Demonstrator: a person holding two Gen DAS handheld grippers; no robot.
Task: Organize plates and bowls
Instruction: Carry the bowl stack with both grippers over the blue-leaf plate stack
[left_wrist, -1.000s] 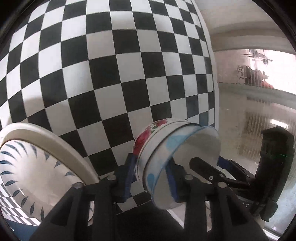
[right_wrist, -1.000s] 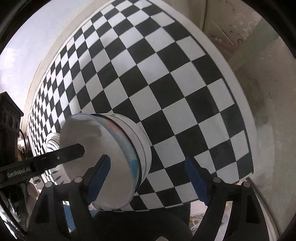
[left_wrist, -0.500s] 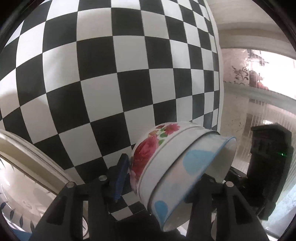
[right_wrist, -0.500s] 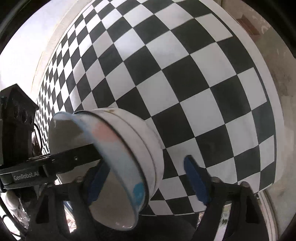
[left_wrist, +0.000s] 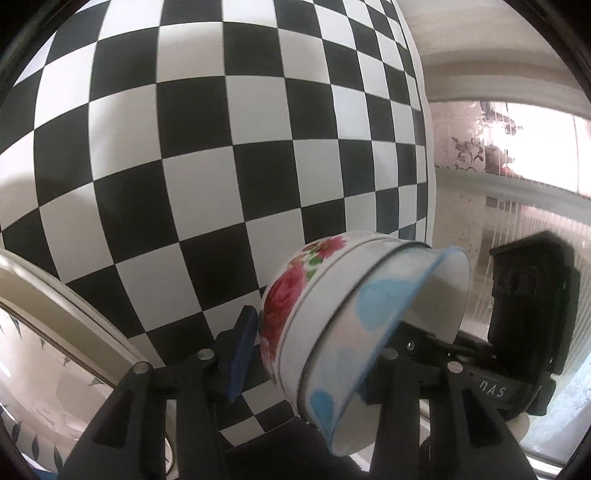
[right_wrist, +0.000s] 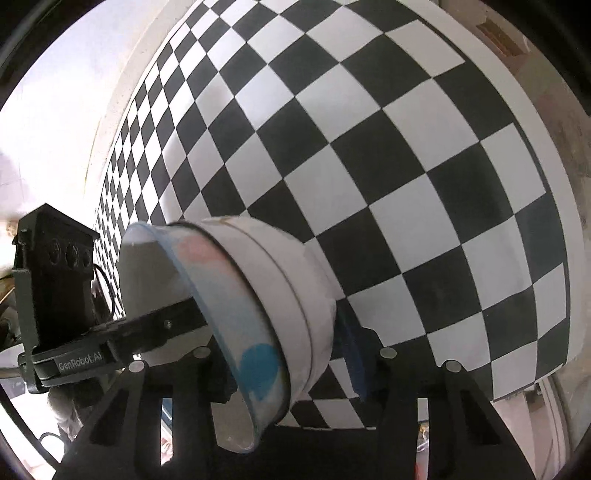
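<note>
Two nested bowls hang tilted over the checkered table (left_wrist: 221, 147): a white rose-patterned bowl (left_wrist: 291, 295) outside and a blue-spotted bowl (left_wrist: 384, 295) inside. My left gripper (left_wrist: 314, 332) grips the stack. Its blue pad touches the rose bowl's side and its other finger is hidden inside the spotted bowl; its jaws are closing slightly. In the right wrist view the same outer bowl (right_wrist: 288, 266) and spotted bowl (right_wrist: 221, 280) sit between the jaws of my right gripper (right_wrist: 284, 332). Those jaws are closing, with the blue pad just beside the outer wall.
A cream plate (left_wrist: 74, 295) with a blue leaf pattern lies at the lower left of the left wrist view. The table's edge (right_wrist: 554, 206) runs down the right side. A bright window with a curtain (left_wrist: 517, 166) lies beyond the table.
Both grippers have sunk toward the table with the bowls. The stack has tipped further over. The right gripper's jaws have narrowed around it. The plate has slid toward the left edge of the view.
</note>
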